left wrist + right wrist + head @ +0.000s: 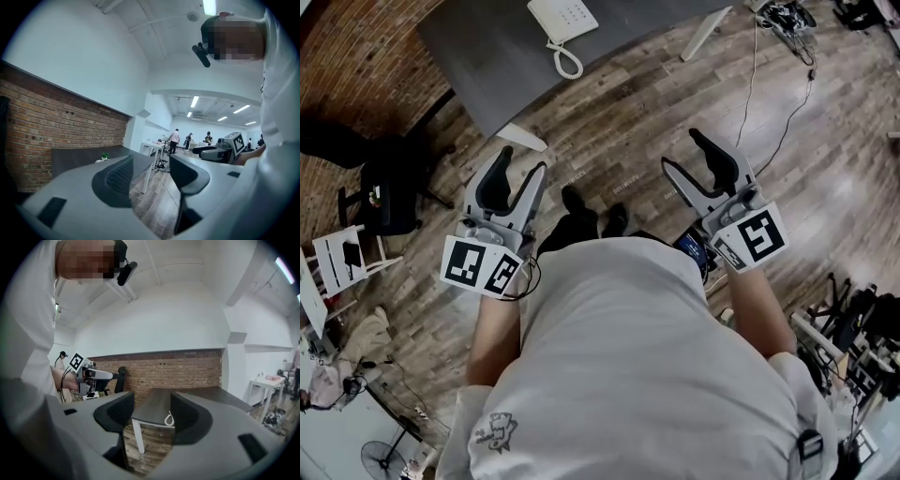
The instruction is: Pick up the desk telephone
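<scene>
The white desk telephone (562, 19) lies on the grey desk (487, 66) at the top of the head view, its coiled cord (568, 62) trailing over the near edge. Both grippers are held out over the wooden floor, well short of the desk. My left gripper (523, 161) is open with nothing between its jaws. My right gripper (682, 150) is open and empty too. In the right gripper view the coiled cord (168, 419) hangs at the desk's edge (154, 411), seen through the open right gripper (151, 417). The left gripper view shows its open gripper (151, 174) and the desk (77, 157).
A white desk leg (520, 136) stands close ahead of my left gripper. A black office chair (389, 192) and a white rack (337, 258) are at the left by the brick wall (356, 56). Cables (787, 14) run over the floor at the upper right. People (174, 138) stand far off.
</scene>
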Demonstrator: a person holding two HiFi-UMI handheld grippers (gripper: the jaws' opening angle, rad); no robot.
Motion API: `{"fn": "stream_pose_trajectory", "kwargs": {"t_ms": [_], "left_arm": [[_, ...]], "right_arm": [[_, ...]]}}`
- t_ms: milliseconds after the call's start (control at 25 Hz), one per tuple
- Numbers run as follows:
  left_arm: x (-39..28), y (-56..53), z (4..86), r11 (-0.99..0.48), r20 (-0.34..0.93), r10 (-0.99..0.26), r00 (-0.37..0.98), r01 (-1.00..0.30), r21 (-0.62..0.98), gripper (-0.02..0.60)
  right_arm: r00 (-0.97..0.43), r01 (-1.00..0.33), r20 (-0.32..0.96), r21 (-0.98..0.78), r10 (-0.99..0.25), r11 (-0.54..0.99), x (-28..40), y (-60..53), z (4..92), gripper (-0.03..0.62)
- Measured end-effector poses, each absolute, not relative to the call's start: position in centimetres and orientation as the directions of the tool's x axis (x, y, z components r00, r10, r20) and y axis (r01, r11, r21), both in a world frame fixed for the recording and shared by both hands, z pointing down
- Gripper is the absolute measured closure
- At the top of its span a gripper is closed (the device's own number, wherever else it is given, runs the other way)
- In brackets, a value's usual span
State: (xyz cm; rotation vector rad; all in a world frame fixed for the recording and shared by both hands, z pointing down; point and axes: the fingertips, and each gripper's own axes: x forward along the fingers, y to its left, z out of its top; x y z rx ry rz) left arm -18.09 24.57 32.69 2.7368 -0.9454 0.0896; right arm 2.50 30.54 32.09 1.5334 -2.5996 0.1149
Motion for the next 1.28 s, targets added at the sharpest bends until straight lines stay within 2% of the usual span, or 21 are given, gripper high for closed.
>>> {"fn": "stream_pose_trajectory", "kwargs": {"t_ms": [400,720,1280], "left_arm": [[-15.5,18.4,33.9,-0.79,0.136,-0.552,0.822,-0.569,0.229,0.327],[-14.2,9.8,33.4,-0.816,0.113,-0.512,0.852,-0.523,0.246,0.331],[-17.7,-2.8,33.4,-0.834,0.073,-0.472,0.878,-0.472,0.285,0.344]], "right_arm": [[-0.435,-0.897,0.178,-0.003,-0.883,0.441,4.6,25.5,33.1,0.345],[-0.433,-0.896,0.191,0.014,-0.881,0.444,4.2,16.7,32.6,0.347],[-0.401,-0.909,0.223,0.023,-0.889,0.416,0.4,3.2,32.2,0.347]]}}
